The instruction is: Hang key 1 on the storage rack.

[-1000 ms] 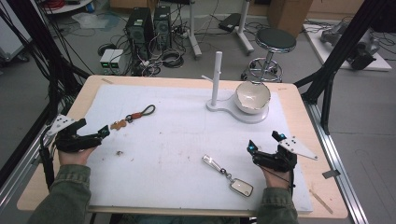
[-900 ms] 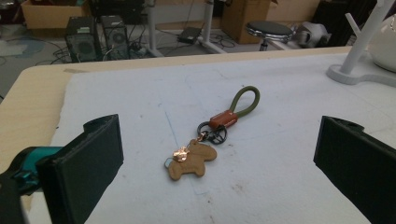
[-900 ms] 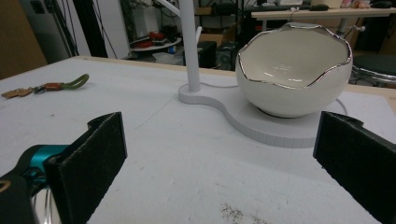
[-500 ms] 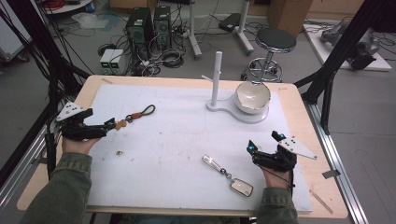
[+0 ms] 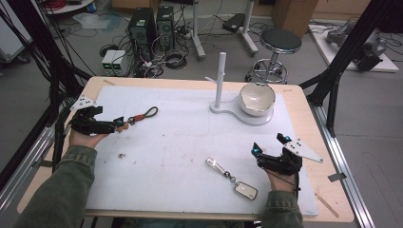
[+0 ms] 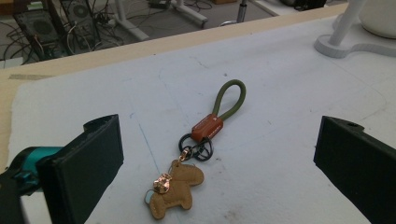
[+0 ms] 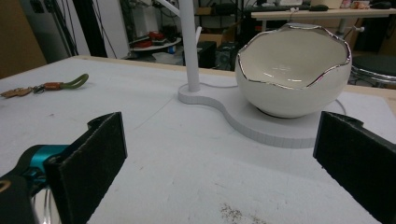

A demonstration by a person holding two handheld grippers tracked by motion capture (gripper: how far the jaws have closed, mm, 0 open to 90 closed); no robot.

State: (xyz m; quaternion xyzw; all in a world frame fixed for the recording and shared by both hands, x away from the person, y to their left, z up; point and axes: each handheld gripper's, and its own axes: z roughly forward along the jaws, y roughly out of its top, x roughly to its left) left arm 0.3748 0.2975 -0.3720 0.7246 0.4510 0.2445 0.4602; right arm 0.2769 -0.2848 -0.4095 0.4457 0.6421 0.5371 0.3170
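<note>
- Two sets of jaws, both spread wide, nothing held.
- My left gripper point(image 5: 116, 125) is aimed at the keychain point(image 6: 198, 156), which lies flat on the white mat point(image 5: 190, 142), centred between its jaws and just ahead of the tips.
- I judge it light and floppy: soft bear charm point(image 6: 177, 189), small black rings point(image 6: 196, 148), an orange clasp point(image 6: 207, 127), a limp green cord loop point(image 6: 229, 99).
- Best hold, I think: across the stiff clasp; the cord would sag, the charm would dangle.
- My right gripper point(image 5: 268, 149) idles, facing the white bowl point(image 7: 293, 70) on its stand, well ahead of its jaws.
</note>
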